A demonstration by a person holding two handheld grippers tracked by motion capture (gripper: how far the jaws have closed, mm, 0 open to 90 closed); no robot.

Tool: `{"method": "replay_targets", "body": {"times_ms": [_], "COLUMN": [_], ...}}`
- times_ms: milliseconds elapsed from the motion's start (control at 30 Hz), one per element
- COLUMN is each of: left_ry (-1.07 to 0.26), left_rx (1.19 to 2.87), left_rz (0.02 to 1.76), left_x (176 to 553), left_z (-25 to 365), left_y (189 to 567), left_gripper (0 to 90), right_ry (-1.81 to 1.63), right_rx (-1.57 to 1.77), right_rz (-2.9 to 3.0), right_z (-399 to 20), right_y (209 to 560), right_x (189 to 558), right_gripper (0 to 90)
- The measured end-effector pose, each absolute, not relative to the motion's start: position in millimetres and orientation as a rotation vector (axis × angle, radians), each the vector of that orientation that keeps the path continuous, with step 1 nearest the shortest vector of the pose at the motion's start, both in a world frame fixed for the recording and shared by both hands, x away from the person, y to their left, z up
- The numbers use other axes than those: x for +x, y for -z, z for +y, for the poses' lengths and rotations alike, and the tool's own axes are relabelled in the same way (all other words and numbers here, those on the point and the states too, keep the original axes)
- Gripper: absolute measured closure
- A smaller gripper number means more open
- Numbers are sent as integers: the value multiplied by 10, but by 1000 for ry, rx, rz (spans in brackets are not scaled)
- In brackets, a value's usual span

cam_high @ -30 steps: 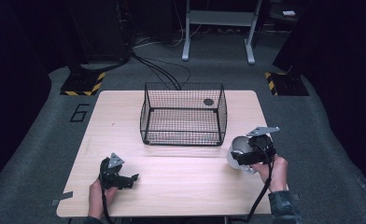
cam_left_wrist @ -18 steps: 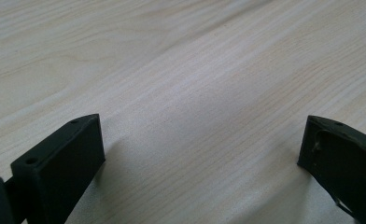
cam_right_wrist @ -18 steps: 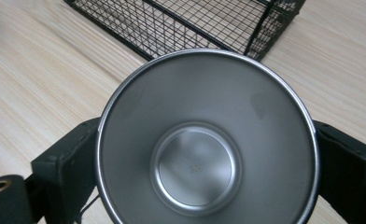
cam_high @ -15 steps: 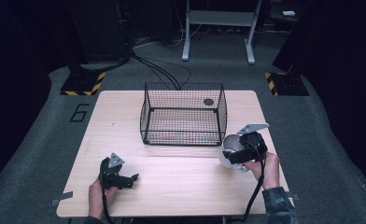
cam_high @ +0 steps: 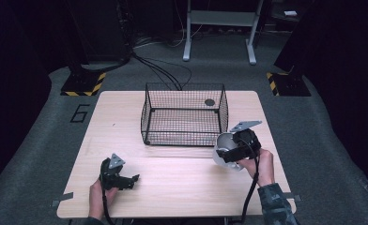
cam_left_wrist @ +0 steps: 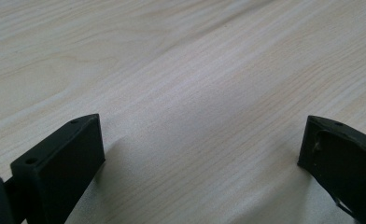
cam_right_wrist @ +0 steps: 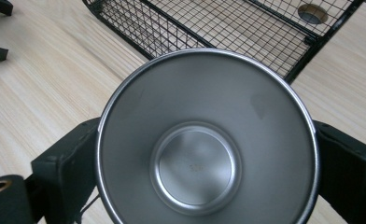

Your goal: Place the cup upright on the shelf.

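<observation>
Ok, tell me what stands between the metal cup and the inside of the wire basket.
Only the basket's near wire wall, which the cup must be lifted over. The right tool holds the cup beside the basket's near right corner, the top is open, and nothing lies inside the basket.

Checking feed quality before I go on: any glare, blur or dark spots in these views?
High view: table lit, surroundings dark, picture soft. Right gripper view: metal bowl sharp with a mild sheen, no harsh glare. Left gripper view: left gripper jaws cast soft shadows on the wood; far grain blurs.
</observation>
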State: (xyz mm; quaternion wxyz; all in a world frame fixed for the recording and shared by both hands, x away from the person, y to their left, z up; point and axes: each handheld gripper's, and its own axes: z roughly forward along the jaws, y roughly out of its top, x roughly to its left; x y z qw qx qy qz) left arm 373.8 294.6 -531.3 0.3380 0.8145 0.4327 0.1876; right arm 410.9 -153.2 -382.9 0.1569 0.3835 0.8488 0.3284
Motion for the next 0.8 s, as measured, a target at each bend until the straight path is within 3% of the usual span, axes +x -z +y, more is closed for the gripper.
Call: {"method": "replay_targets", "body": {"times_ms": [800], "left_ry": [-490], "left_rx": [2125], "left_rz": [1122], "left_x": [3743], "left_z": [2947], "left_y": [5313], "left_gripper": [0], "right_ry": [-971], "right_rx": [1010], "right_rz": [2468], "right_z": [-1266], "right_y": [3573], "right_x": [4226], "right_gripper": [57]}}
